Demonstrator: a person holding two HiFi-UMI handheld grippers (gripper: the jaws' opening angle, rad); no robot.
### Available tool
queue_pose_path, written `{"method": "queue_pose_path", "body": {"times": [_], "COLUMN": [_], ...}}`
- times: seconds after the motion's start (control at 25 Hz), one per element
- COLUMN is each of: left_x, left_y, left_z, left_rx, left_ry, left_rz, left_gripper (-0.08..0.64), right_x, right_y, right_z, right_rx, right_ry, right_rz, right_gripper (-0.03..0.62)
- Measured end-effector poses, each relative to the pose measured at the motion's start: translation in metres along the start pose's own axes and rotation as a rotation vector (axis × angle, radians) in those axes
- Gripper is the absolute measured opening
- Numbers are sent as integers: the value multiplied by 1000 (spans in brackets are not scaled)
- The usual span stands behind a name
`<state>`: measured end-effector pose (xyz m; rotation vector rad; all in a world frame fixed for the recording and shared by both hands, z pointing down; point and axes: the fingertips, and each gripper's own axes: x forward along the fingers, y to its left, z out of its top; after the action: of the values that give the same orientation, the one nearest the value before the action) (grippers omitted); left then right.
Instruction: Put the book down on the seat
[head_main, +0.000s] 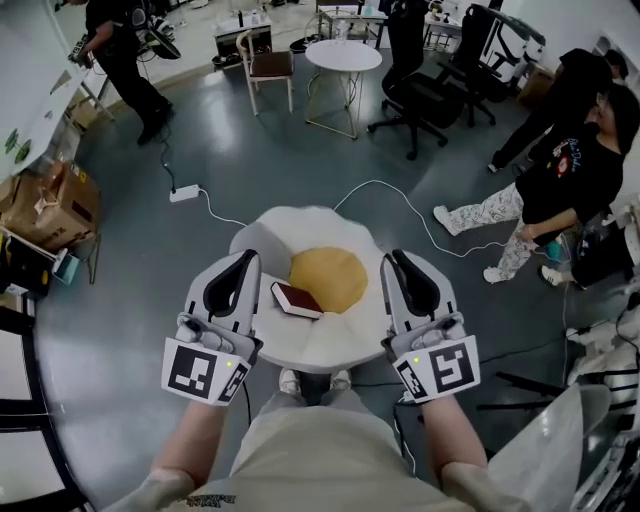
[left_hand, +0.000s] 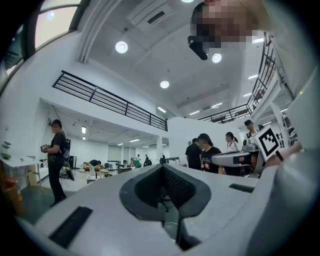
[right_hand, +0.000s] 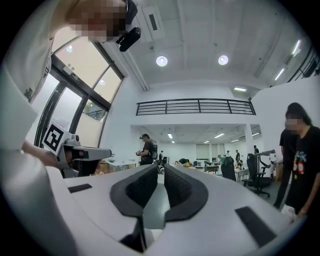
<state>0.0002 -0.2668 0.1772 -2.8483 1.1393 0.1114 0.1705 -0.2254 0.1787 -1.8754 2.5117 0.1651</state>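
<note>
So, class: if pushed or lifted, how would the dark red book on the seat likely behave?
The book looks hardbound, so probably stiff, not floppy. Lying flat, it should slide rather than roll or tip. The yellow cushion beside it would likely stop a push that way.

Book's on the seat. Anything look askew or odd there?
Nothing spilled or damaged. The book lies flat on the white seat but skewed, its edge right against the yellow cushion. A white cable trails across the floor behind the seat.
</note>
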Motion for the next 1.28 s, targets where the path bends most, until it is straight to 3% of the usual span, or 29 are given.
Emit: {"method": "queue_pose_path", "body": {"times": [0.12, 0.36, 0.68, 1.28], "left_x": [-13, -29, -30, -15], "left_y": [-12, -43, -31, -24], "left_z": [11, 12, 0, -26], "left_rx": [7, 39, 23, 13], "left_ry": [-17, -3, 32, 81], "left_rz": [-14, -44, -21, 8], "left_gripper": [3, 2, 2, 3], "right_x": [-15, -42, -30, -16], "right_y": [10, 29, 37, 22], "right_z": [4, -5, -16, -15], "right_rx": [33, 41, 1, -6], "right_ry": [0, 31, 94, 96], "right_rz": [0, 12, 18, 28], "right_gripper": [6, 0, -2, -2]}}
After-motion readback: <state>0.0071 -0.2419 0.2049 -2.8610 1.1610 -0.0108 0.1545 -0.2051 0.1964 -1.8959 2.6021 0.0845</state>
